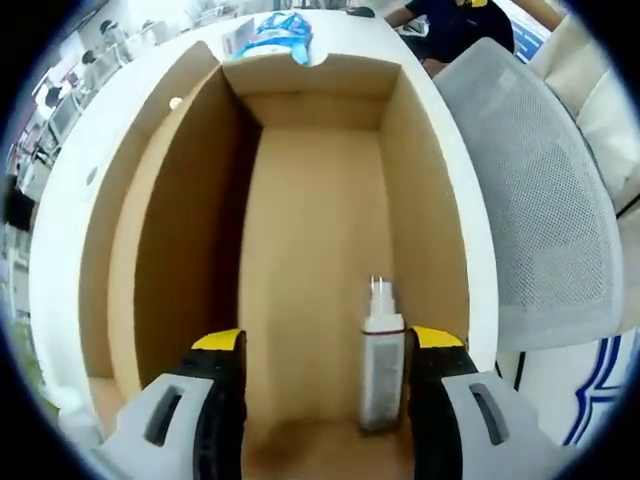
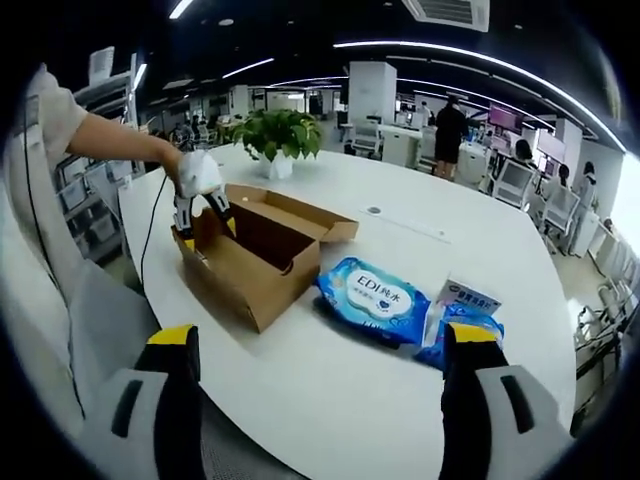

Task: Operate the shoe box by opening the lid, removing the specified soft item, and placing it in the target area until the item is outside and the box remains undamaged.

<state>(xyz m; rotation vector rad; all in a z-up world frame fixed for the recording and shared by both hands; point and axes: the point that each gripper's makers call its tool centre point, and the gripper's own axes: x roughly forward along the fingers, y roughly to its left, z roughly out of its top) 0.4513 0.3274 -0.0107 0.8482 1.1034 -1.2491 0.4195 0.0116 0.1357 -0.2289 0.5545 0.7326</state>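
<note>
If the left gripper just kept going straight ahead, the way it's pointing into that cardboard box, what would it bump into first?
Probably the small spray bottle lying inside the shoe box, right by the left gripper's open jaws. If it slipped past that, the bare box floor comes next, though depth is hard to judge here.

From the left gripper view we look steeply down into the open shoe box (image 1: 320, 250) at close range, our own jaws rising at 6 o'clock and the far end wall toward 12. From the right gripper view we stand well back and look level across the white table (image 2: 330, 400), with the same shoe box (image 2: 262, 258) toward 10 o'clock. Both views share the box, and the blue wet-wipe pack (image 1: 280, 38) (image 2: 375, 298) beside it.
</note>
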